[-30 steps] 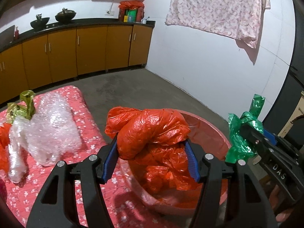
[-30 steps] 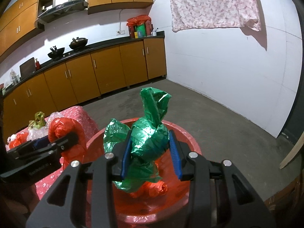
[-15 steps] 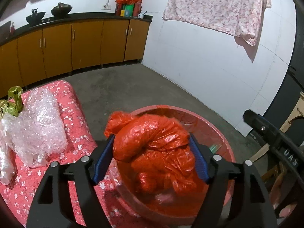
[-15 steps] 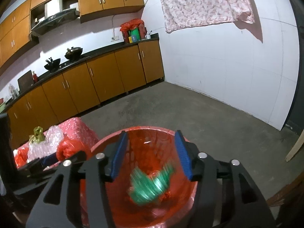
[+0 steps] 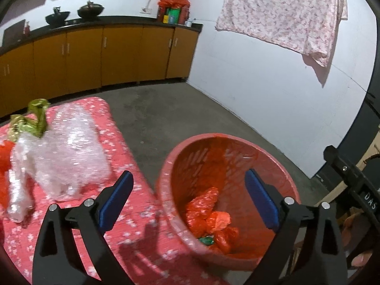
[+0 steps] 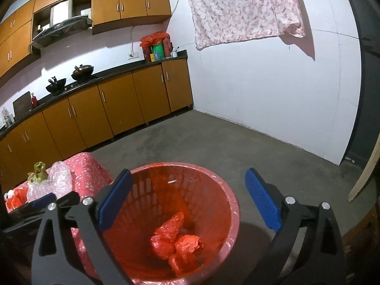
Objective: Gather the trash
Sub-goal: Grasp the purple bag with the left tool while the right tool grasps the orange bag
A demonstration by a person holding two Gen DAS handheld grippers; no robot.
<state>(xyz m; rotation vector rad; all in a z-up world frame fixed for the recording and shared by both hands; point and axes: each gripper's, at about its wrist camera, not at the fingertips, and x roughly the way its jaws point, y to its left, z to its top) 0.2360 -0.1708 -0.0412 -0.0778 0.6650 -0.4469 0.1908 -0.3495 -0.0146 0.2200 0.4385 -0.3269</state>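
A red plastic basket [image 5: 282, 166] [image 6: 223, 185] stands on the floor beside a red flowered cloth surface [image 5: 133, 223]. Crumpled orange bags [image 5: 209, 216] [image 6: 173, 237] lie at its bottom, with a scrap of green bag [image 5: 206, 240] showing under them. My left gripper [image 5: 187, 197] hovers over the basket's near left rim, its jaws opening with nothing between them. My right gripper [image 6: 187, 197] hangs above the basket mouth, jaws opening too and holding nothing. On the cloth lie a bubble wrap bundle [image 5: 68, 152] [image 6: 57, 180], a gold-green wrapper [image 5: 35, 118] [image 6: 38, 173] and more orange plastic [image 5: 4, 152] [image 6: 16, 197].
Bare concrete floor [image 6: 213, 137] runs to orange kitchen cabinets [image 5: 95, 57] and a white wall [image 6: 273, 90] with a hanging flowered sheet [image 6: 242, 7]. The right gripper's body [image 5: 351, 180] shows at the left wrist view's right edge. A wooden plank [image 6: 363, 171] leans at the right.
Both grippers opened wide. The orange bag left the left gripper and the green bag left the right gripper; both dropped into the basket.
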